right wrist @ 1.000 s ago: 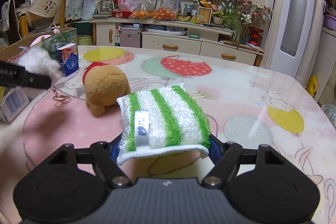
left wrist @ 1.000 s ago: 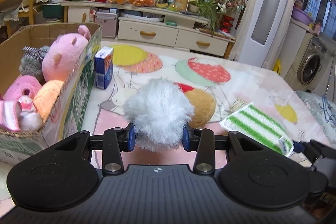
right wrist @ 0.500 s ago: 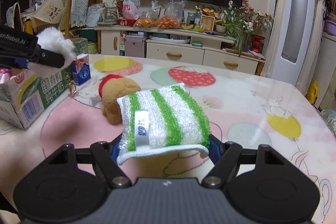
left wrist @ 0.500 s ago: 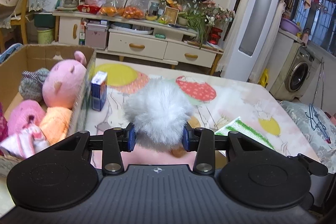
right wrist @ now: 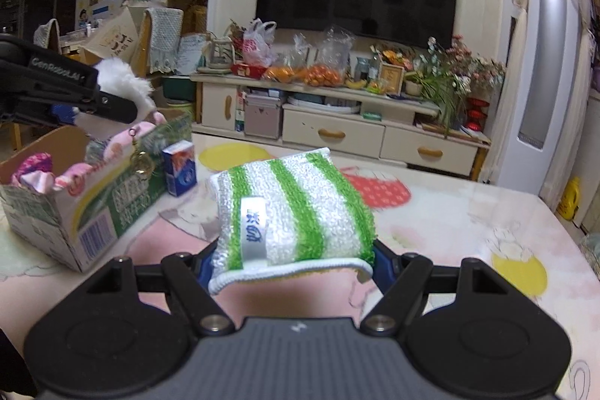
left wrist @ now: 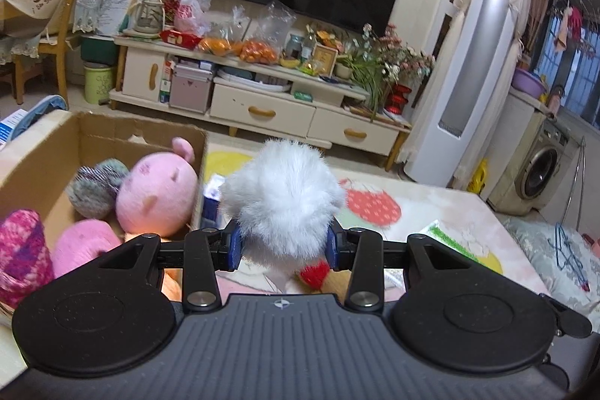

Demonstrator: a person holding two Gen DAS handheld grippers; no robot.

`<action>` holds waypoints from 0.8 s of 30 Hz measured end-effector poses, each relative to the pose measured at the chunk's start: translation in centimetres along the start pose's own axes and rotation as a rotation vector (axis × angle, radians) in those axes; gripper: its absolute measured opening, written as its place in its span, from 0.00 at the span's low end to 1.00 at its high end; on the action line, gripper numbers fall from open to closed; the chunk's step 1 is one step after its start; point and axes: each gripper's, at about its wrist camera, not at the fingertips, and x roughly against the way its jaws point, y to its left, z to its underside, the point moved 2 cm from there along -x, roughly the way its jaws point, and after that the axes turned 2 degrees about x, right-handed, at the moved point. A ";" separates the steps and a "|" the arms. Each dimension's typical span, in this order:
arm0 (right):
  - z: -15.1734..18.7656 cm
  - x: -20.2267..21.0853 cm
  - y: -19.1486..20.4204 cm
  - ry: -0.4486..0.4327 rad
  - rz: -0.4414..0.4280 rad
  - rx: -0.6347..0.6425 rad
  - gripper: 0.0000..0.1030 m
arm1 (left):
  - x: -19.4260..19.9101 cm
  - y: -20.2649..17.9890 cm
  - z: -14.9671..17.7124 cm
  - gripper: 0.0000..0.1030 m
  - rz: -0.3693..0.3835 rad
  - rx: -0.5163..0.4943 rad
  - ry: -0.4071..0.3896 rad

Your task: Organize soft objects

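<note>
Gripping a white fluffy pompom (left wrist: 281, 201), the left gripper (left wrist: 282, 247) has its blue pads pressed into the fur on both sides and holds it in the air, just right of the open cardboard box (left wrist: 112, 134). From the right wrist view the same pompom (right wrist: 120, 81) pokes out past the dark finger, with a small metal charm (right wrist: 139, 160) dangling below it above the box's edge; the far pad is hidden there.

The right gripper (right wrist: 292, 259) is clenched on a green-and-white striped scrubbing pad (right wrist: 292, 208), lifted clear of the patterned tablecloth (right wrist: 468, 223); its near hem droops between the fingers and covers most of both pads.

Inside the box lie a pink plush pig (left wrist: 157, 197), a grey knitted ball (left wrist: 95, 190), a pale pink ball (left wrist: 82, 246) and a magenta knitted piece (left wrist: 20, 257), all partly cut off by the left gripper's body. An orange thing below them shows only as a sliver.

A small blue carton (right wrist: 180, 169) stands on the table just beside the box. Under the pompom, a scrap of red and tan (left wrist: 315, 274) peeks out; what it belongs to cannot be made out.
</note>
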 end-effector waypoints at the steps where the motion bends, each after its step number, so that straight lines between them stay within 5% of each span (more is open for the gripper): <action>1: -0.3 0.0 0.3 -0.006 -0.006 0.003 0.73 | 0.2 0.3 -0.3 0.47 -0.003 0.006 -0.009; 24: -7.3 -2.6 9.1 -0.129 -0.229 0.118 0.73 | 1.9 6.9 -4.4 0.49 -0.142 0.177 -0.121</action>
